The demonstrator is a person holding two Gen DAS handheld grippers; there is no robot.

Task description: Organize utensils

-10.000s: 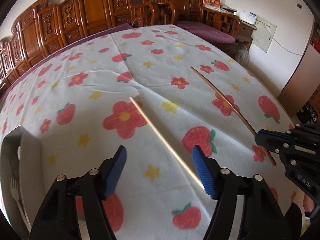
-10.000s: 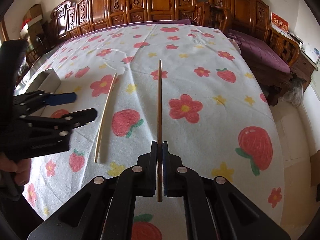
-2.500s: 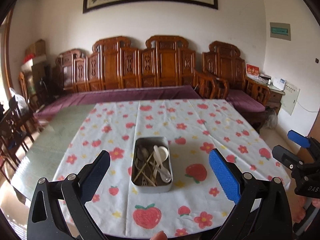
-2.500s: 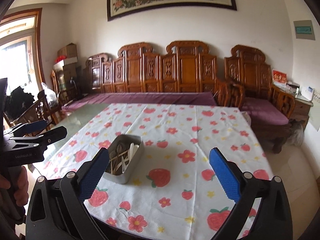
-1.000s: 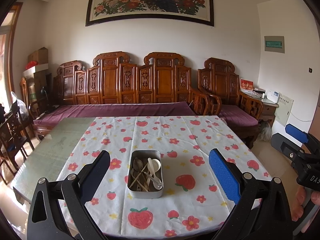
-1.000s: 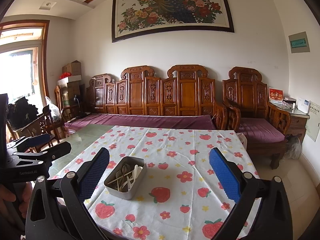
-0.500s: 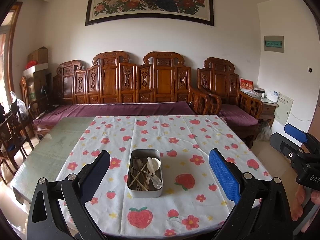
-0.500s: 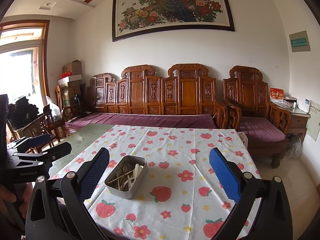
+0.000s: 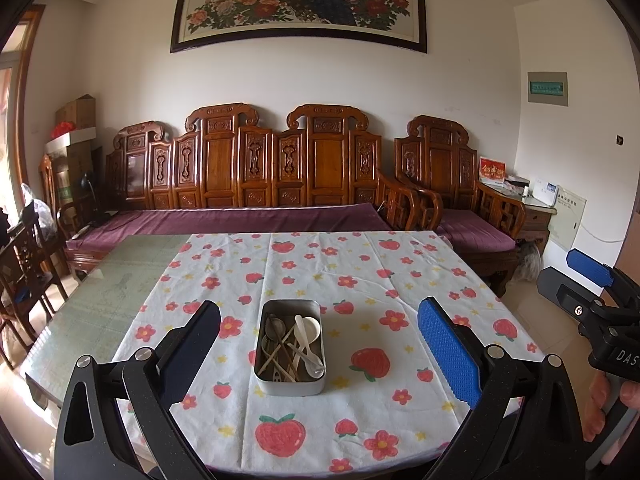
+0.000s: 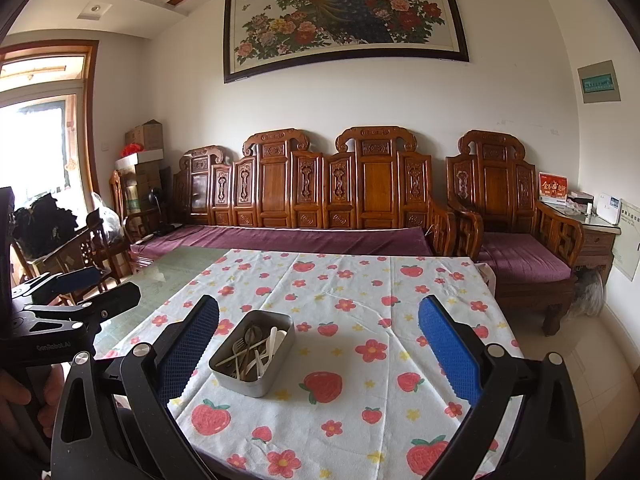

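Above the table (image 9: 100, 312), both claws gape empty.

We see a glass-topped table (image 9: 100, 300) partly covered by a white tablecloth (image 9: 360, 272) printed with strawberries and flowers — its left part bare. On the cloth stands one metal tin (image 9: 290, 384) holding utensils (image 9: 296, 344) — spoons, chopsticks, a fork.

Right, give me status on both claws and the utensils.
Left claw open, empty. Right claw open, empty. Utensils all in metal tin on tablecloth. Nothing in the way.
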